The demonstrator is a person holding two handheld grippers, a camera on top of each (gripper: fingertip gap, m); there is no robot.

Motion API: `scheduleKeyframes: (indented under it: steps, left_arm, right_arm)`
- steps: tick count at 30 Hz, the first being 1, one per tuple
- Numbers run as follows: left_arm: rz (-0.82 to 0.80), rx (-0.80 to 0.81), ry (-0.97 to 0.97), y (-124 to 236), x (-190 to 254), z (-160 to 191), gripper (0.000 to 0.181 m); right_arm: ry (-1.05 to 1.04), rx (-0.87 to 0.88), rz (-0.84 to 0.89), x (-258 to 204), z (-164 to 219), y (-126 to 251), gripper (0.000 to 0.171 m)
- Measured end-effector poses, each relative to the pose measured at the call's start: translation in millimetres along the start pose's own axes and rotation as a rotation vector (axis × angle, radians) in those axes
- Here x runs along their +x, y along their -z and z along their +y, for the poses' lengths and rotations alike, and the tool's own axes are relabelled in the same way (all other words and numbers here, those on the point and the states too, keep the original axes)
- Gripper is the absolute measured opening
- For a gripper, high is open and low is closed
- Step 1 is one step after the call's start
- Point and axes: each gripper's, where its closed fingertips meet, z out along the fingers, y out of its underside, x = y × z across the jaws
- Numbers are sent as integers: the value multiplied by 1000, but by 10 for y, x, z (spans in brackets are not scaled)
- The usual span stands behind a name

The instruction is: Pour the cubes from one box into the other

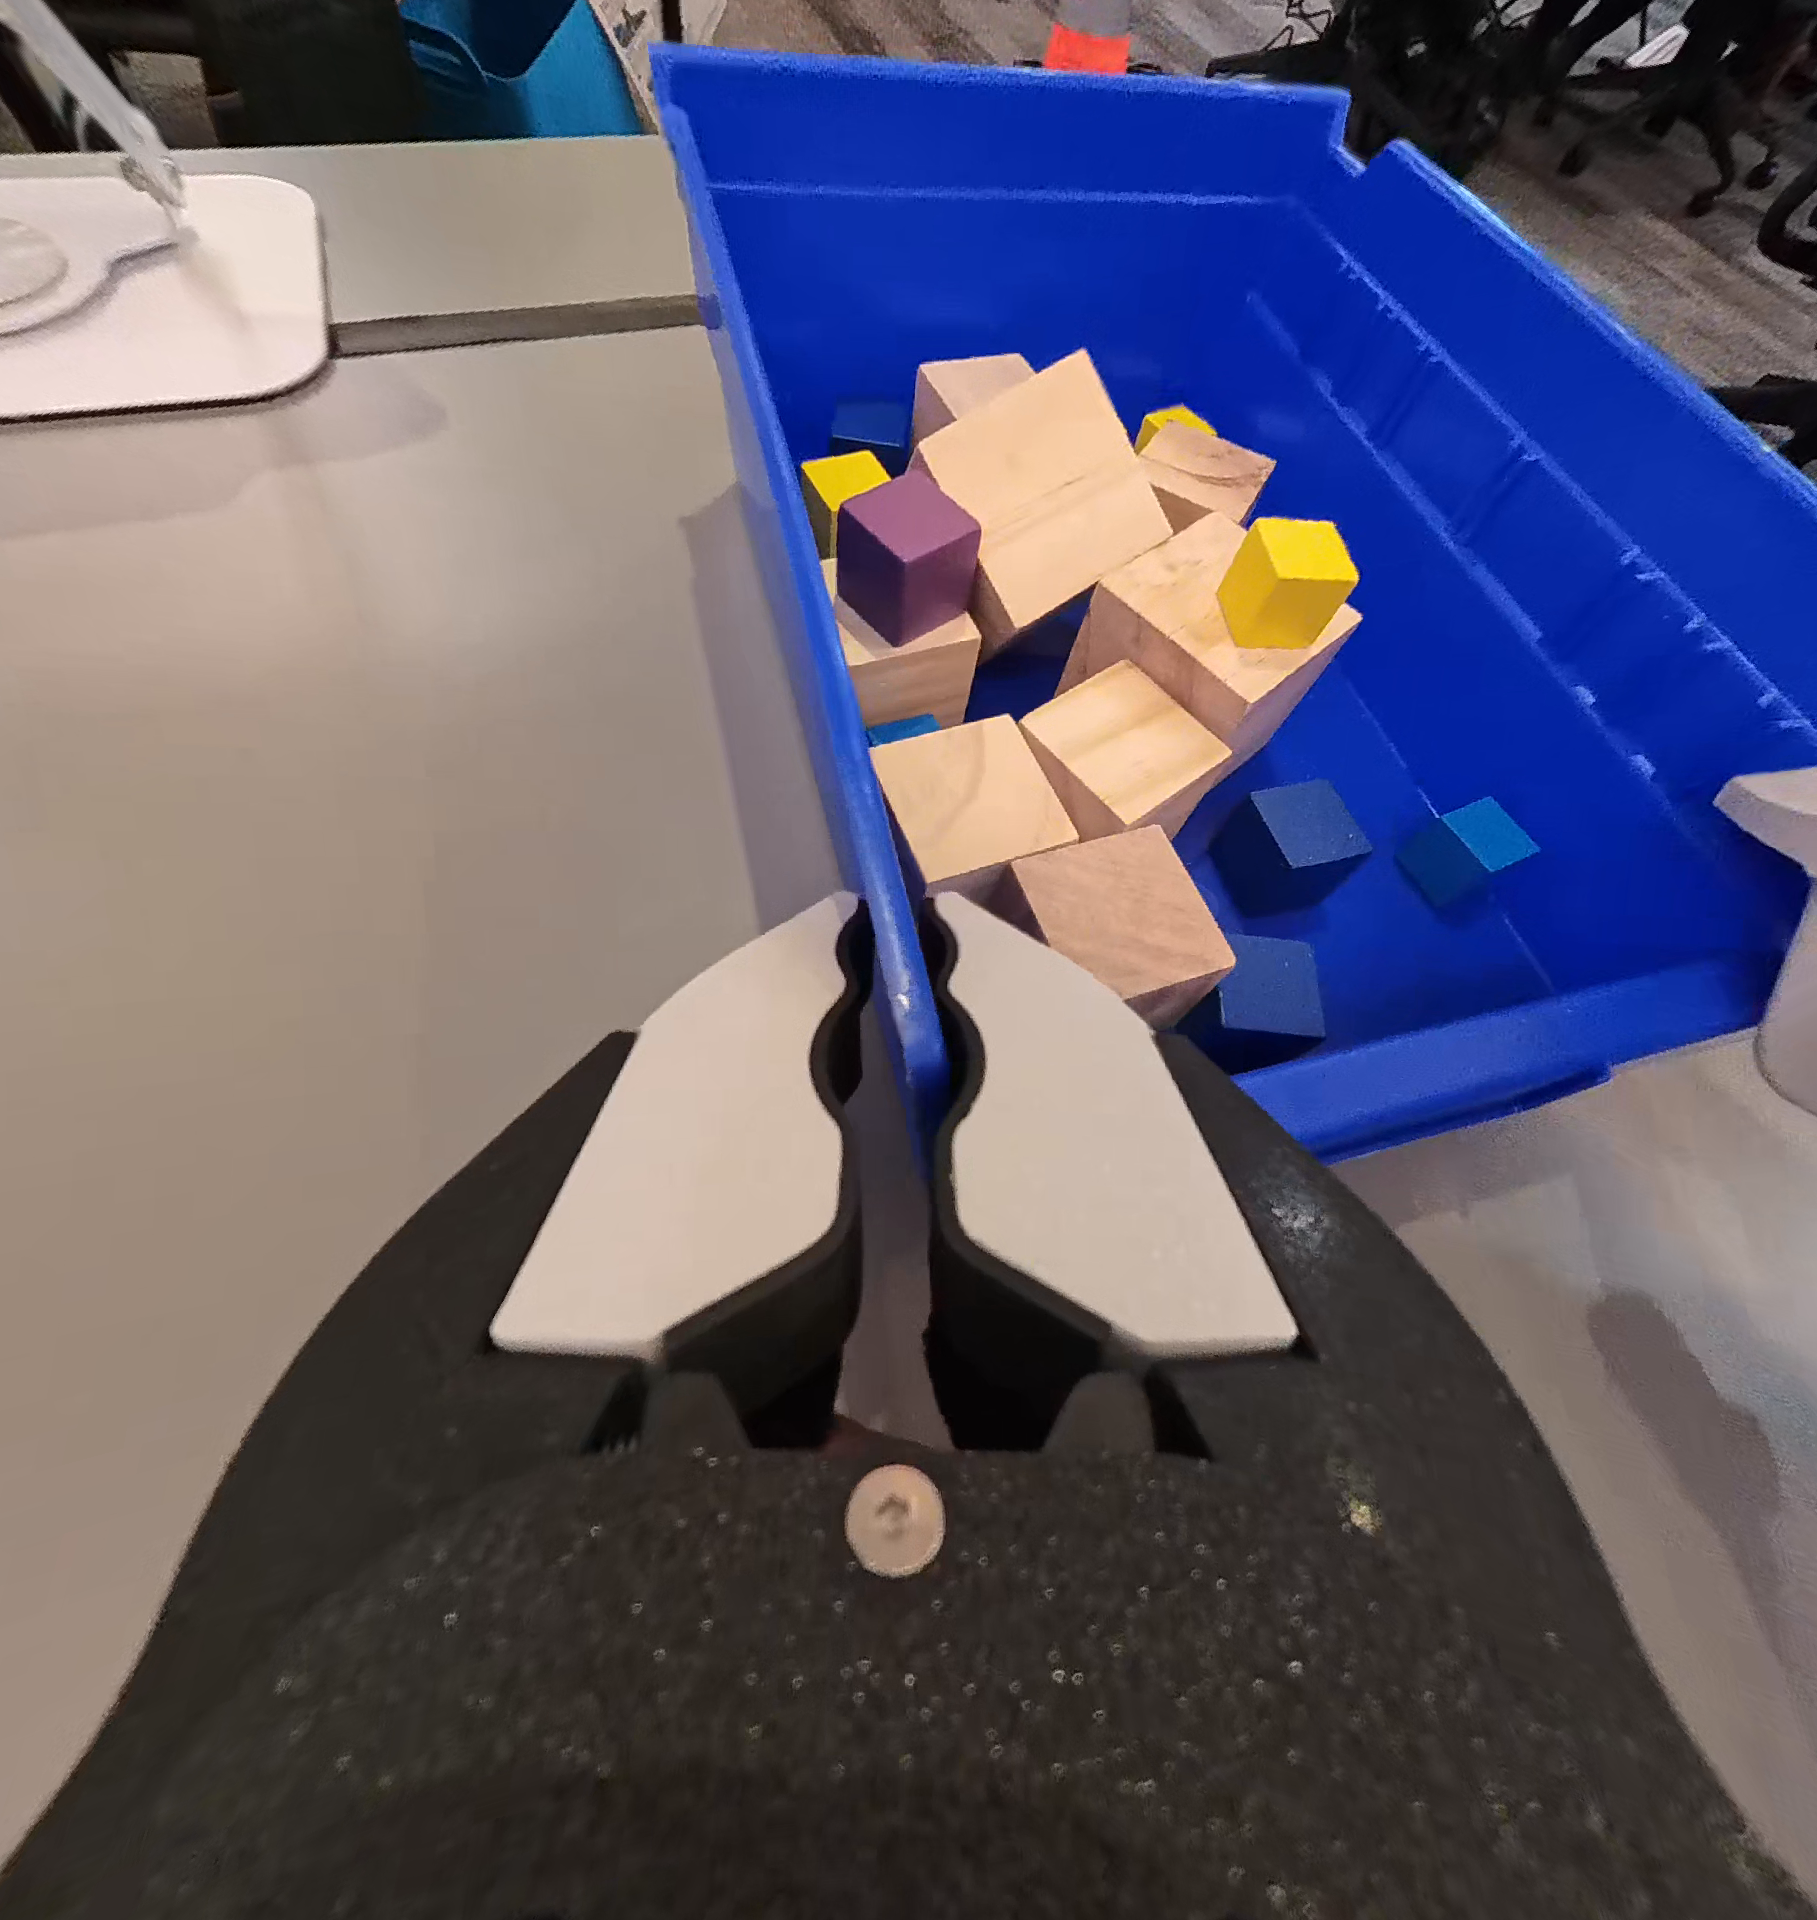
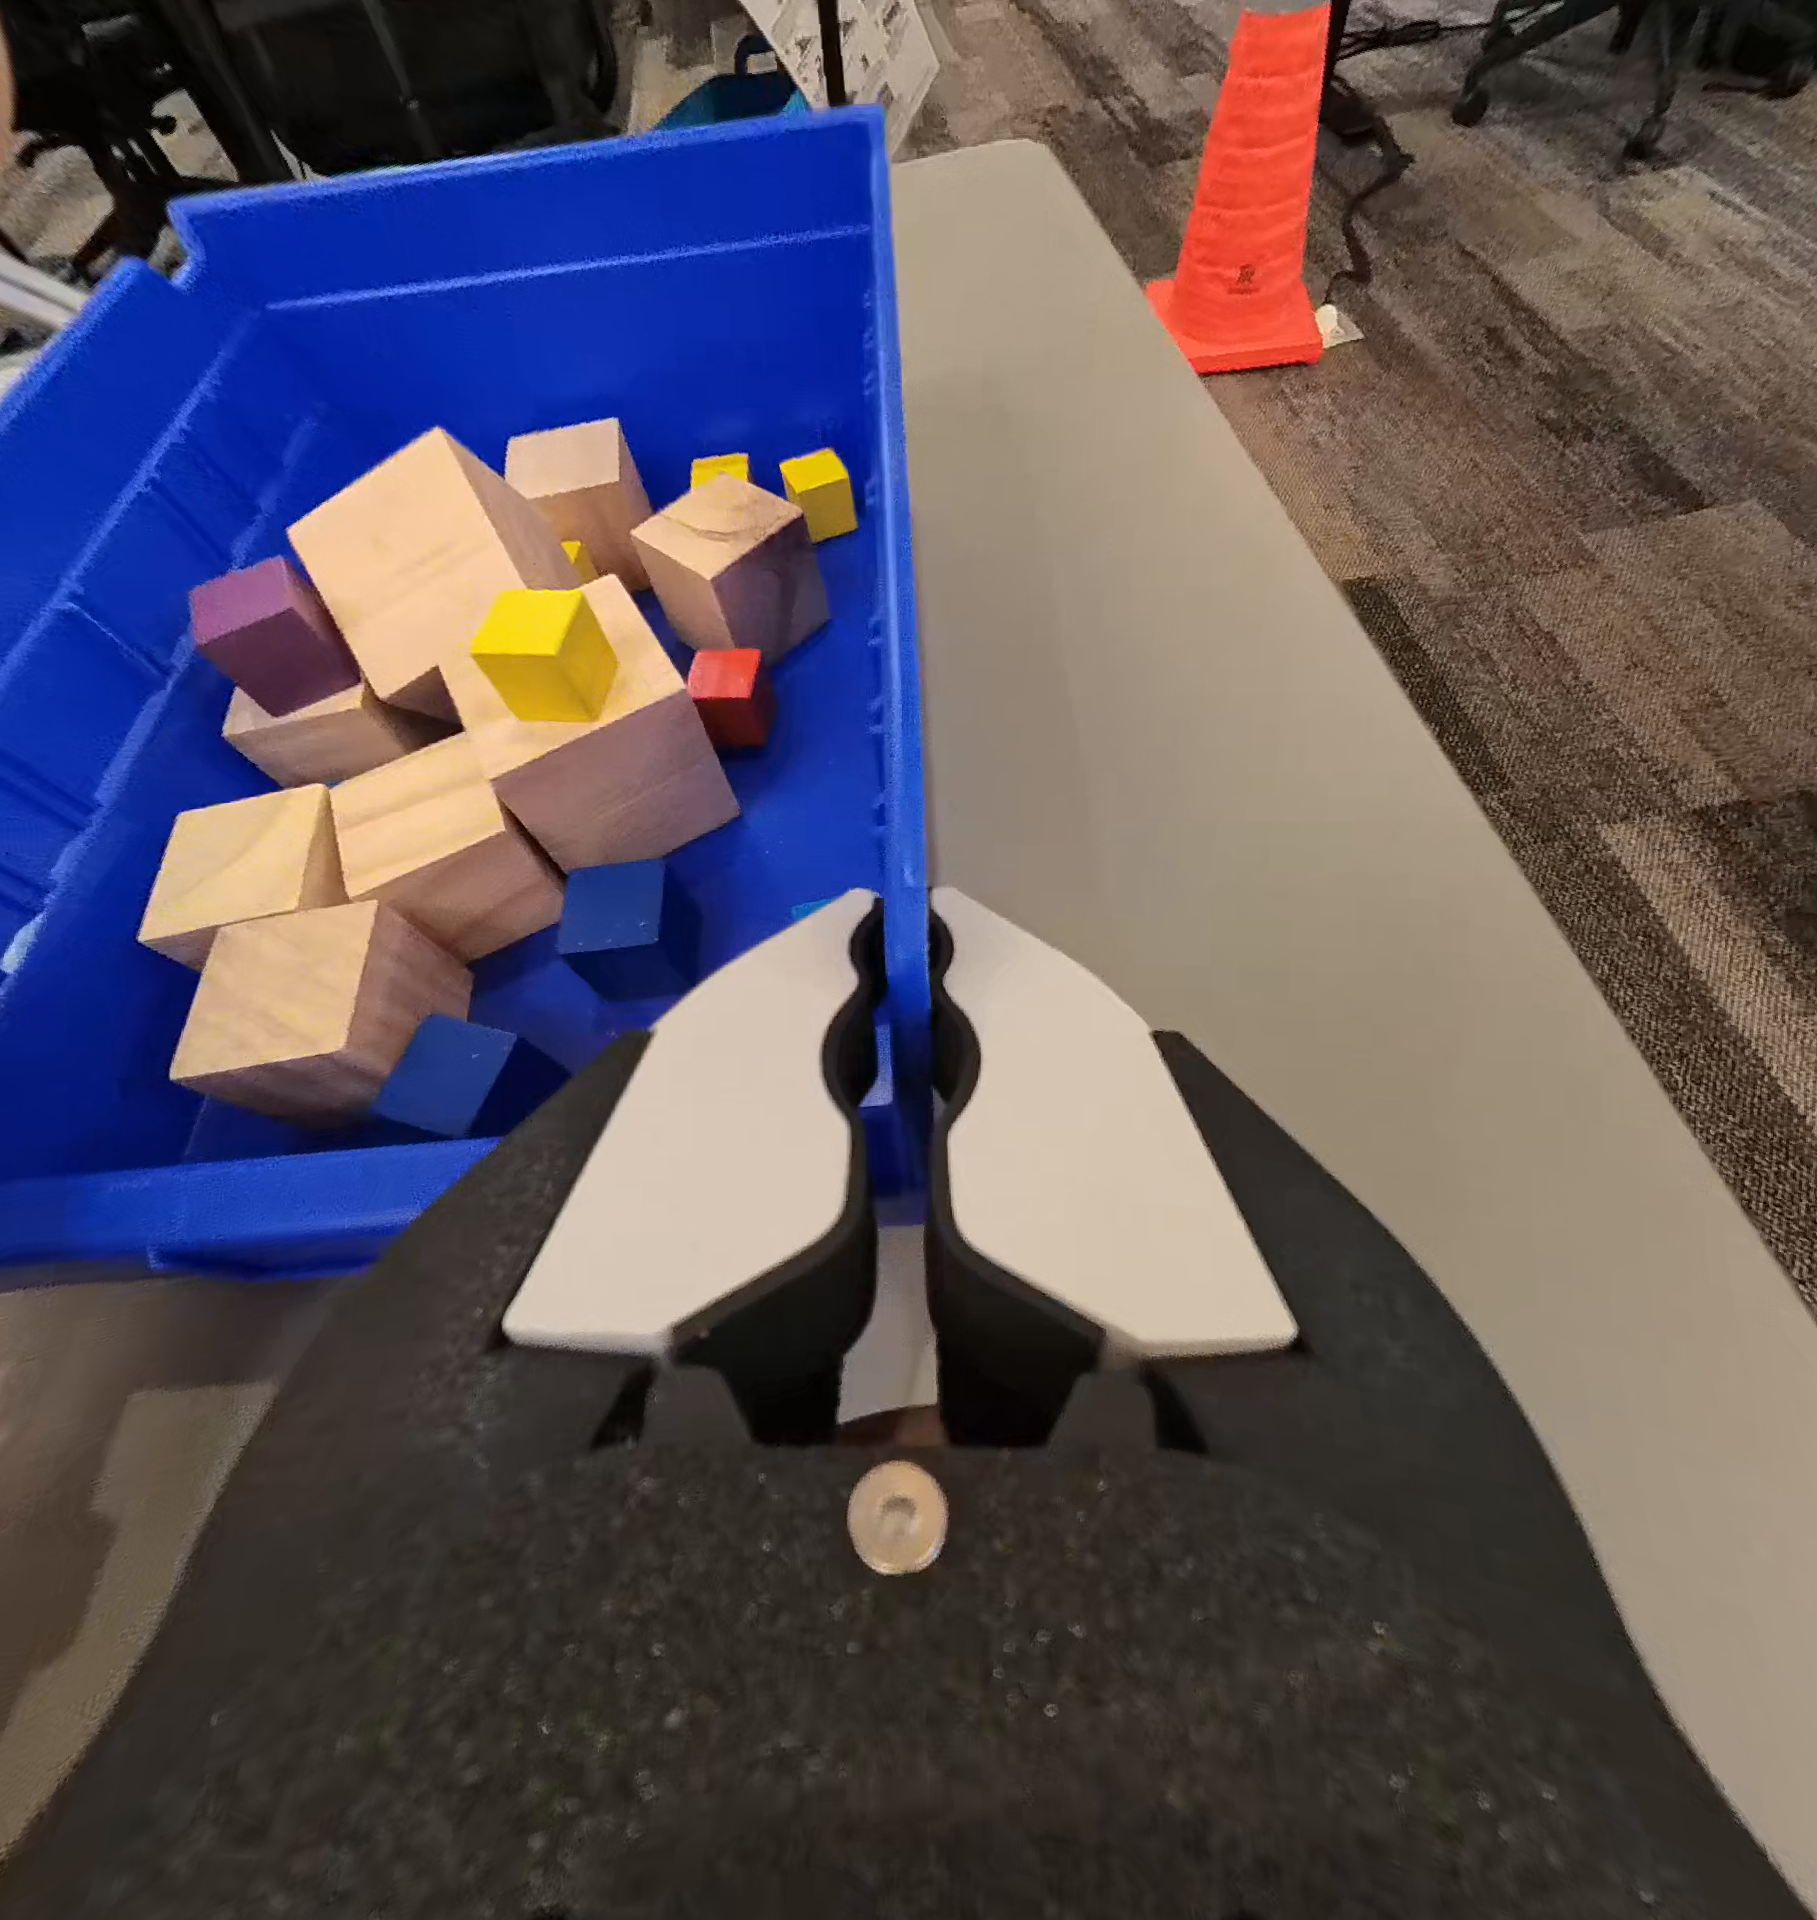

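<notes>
Blue box [image 1: 1039, 239] | both jaws clamped on opposite side walls | table [image 1: 312, 779] bare leftward

office, carpet tiles [image 2: 1610, 644], wheeled chairs [image 1: 1714, 125], grey table [image 1: 312, 779]

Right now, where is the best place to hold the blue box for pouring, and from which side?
Grip the blue box by its thin long side walls, one claw from each side: left claw, right claw. The upright rims fit between the fingers.
</notes>
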Motion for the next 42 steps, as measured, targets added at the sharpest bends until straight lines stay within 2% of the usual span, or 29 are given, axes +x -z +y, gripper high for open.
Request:
scheduleKeyframes:
  steps: [6, 13, 17, 22, 25, 30, 33, 36, 39, 42]
  left_arm:
    - [8, 19, 3, 358, -458, -105, 6]
    - [-122, 87, -22, 1017, -1677, -223, 4]
    - [-203, 69, -12, 1227, -2460, -65, 3]
    - [-232, 2, 71, 1227, -3131, 308, 3]
    - [-241, 20, 90, 1201, -3311, 326, 4]
    - [-199, 31, 86, 1193, -3299, 319, 6]
    - [-141, 65, 97, 1347, -3215, 212, 29]
    - [-107, 208, 112, 1764, -3235, -47, 41]
    - [-175, 257, 206, 2144, -3669, -91, 42]
    - [-285, 278, 335, 2442, -4480, -20, 43]
  right_arm:
    - [10, 92, -35, -578, -135, 293, 2]
    - [38, 186, -136, -1932, -187, 428, 2]
    - [72, 148, -188, -2723, 87, 282, 2]
    - [119, 50, -206, -3346, 402, 69, 2]
    - [143, 69, -187, -3491, 436, 13, 3]
    - [115, 84, -200, -3488, 439, 28, 3]
    - [119, 97, -237, -3480, 414, 197, 7]
    - [182, 172, -306, -3517, 333, 528, 26]
    - [255, 168, -413, -3687, 497, 848, 27]
    - [303, 210, -449, -3908, 657, 1068, 25]
